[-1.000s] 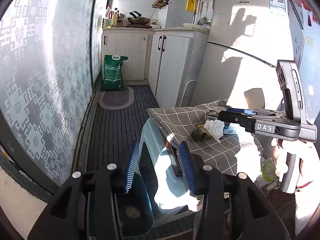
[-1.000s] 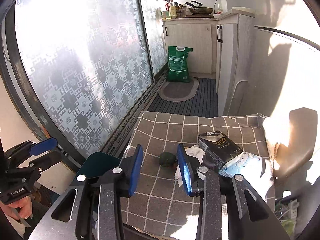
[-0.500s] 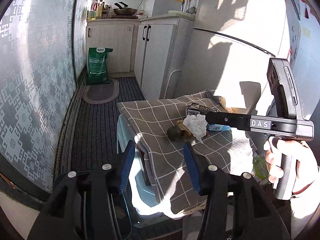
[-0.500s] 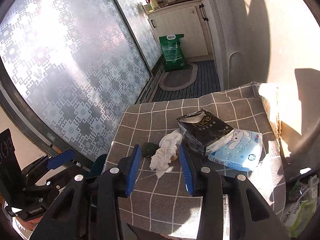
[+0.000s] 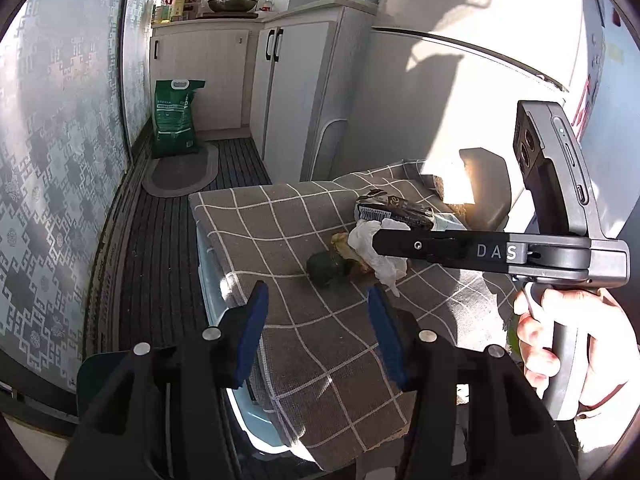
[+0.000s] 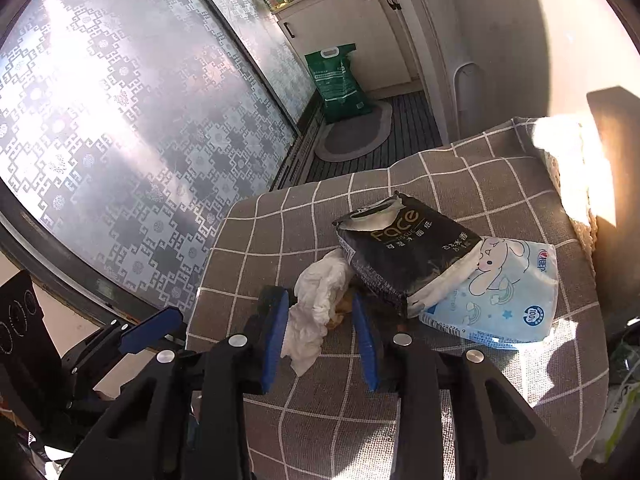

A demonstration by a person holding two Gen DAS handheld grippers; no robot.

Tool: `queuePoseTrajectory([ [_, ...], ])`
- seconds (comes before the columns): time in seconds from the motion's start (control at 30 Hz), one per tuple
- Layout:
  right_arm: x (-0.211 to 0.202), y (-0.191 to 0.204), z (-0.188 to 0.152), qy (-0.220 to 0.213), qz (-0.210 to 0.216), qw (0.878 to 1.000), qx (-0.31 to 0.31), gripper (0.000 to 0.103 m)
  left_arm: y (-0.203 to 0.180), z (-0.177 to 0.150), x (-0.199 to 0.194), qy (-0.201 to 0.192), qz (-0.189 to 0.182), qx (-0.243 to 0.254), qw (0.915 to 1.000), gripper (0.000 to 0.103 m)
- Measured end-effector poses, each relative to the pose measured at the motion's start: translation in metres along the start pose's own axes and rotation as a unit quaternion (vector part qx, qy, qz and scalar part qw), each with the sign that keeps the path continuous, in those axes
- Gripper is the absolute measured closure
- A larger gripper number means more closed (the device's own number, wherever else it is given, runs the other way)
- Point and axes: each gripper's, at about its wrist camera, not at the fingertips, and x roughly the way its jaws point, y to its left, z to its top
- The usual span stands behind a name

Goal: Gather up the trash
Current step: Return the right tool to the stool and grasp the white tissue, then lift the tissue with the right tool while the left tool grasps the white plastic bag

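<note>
The right tool (image 6: 320, 332) is closing around the crumpled tissue (image 6: 316, 300), with the tissue packs (image 6: 408, 256) crowded at 2 o'clock. The left tool (image 5: 316, 320) is held open and empty over the tabletop (image 5: 256, 216) edge; open floor (image 5: 160, 240) is seen at 9 o'clock.

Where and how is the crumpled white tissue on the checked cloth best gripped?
Pinch the crumpled white tissue across its bunched middle from above; it lies loose and soft, long end trailing toward the camera. The right gripper already straddles it, closing.

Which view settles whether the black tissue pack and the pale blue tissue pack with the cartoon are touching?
Touching. The right wrist view shows the black tissue pack lying over the left edge of the pale blue tissue pack, with no checked cloth showing between them.
</note>
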Motion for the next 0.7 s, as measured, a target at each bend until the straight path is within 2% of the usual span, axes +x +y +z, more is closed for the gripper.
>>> queuePoseTrajectory([
  [0.13,0.002,0.000,0.000,0.003,0.007,1.000,-0.006,0.086,-0.004,0.003,0.014,0.008,0.004,0.004,1.0000,0.048],
  [0.2,0.001,0.001,0.000,0.004,0.012,1.000,-0.008,0.093,-0.007,0.004,0.021,0.011,0.007,0.006,0.9999,0.048],
  [0.27,0.000,0.000,-0.001,0.003,0.012,1.000,-0.011,0.095,-0.010,0.004,0.028,0.013,0.011,0.008,0.9998,0.048],
  [0.7,-0.019,-0.008,-0.005,-0.004,0.043,0.999,-0.009,0.097,-0.010,0.012,0.058,0.020,0.039,-0.005,0.9990,0.050],
])
